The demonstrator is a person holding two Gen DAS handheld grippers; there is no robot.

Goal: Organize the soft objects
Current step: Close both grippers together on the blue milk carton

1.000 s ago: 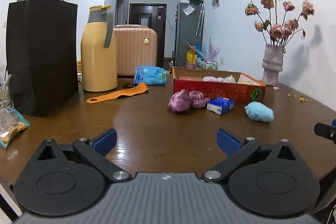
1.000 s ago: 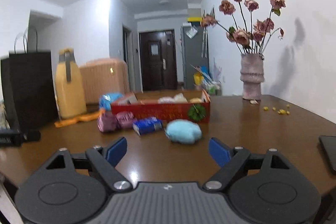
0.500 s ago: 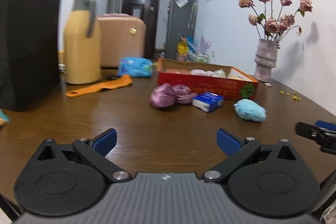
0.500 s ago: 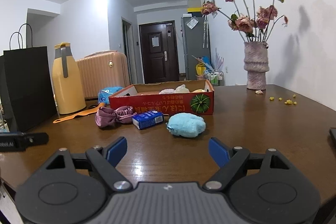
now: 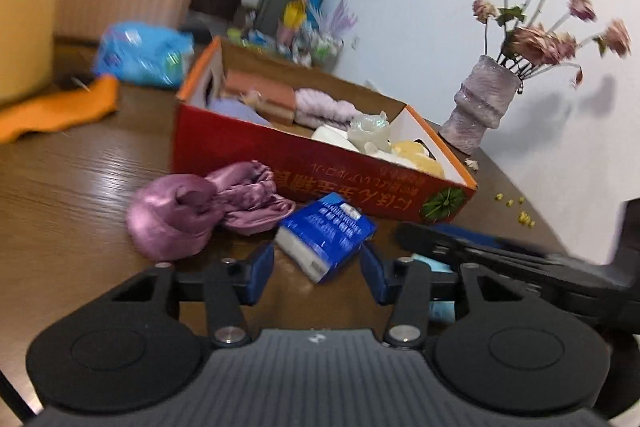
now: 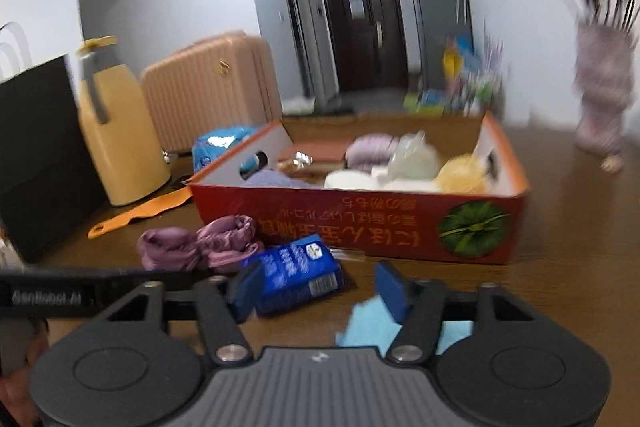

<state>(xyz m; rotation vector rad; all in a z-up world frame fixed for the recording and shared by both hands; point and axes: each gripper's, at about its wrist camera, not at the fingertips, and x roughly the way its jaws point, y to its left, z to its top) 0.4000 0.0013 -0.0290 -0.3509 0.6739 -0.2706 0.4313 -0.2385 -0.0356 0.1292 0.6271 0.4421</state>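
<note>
My left claw (image 5: 318, 273) sits low in the middle of its frame, jaws closing from wide to narrower. The blue tissue pack (image 5: 326, 237) lies between the blue pads (image 5: 258, 273), its near white end in the gap; I see a sliver of table on both sides, so the pads are not yet pressing it. Just left of the pack, touching its far corner, is the purple satin bundle (image 5: 192, 211). Behind both, across the middle of the frame, stands the red box (image 5: 304, 167), already holding soft things: a lilac knit roll (image 5: 324, 109), a yellow puff (image 5: 418, 157), something white and a clear wrapper. At right, my other claw crosses in as a dark bar, and a bit of light blue cloth (image 5: 442, 309) shows under it.

My right claw (image 6: 318, 291) is also low centre and also closing. Its left pad overlaps the pack's (image 6: 296, 275) near edge in the picture; whether it touches I cannot tell. The light blue cloth (image 6: 372, 325) lies under and beside the right pad, not clearly clamped. The bundle (image 6: 196, 247) is at middle left, the box (image 6: 360, 223) just beyond, filling the centre.

Farther out on the table (image 6: 580, 227): an orange strap (image 6: 140, 213), a yellow flask (image 6: 116, 131) and a black bag (image 6: 40, 155) at left, a blue packet (image 5: 142, 55) behind the box, a pink suitcase (image 6: 208, 87), and a vase (image 5: 482, 107) of dried roses at upper right, blurred.
</note>
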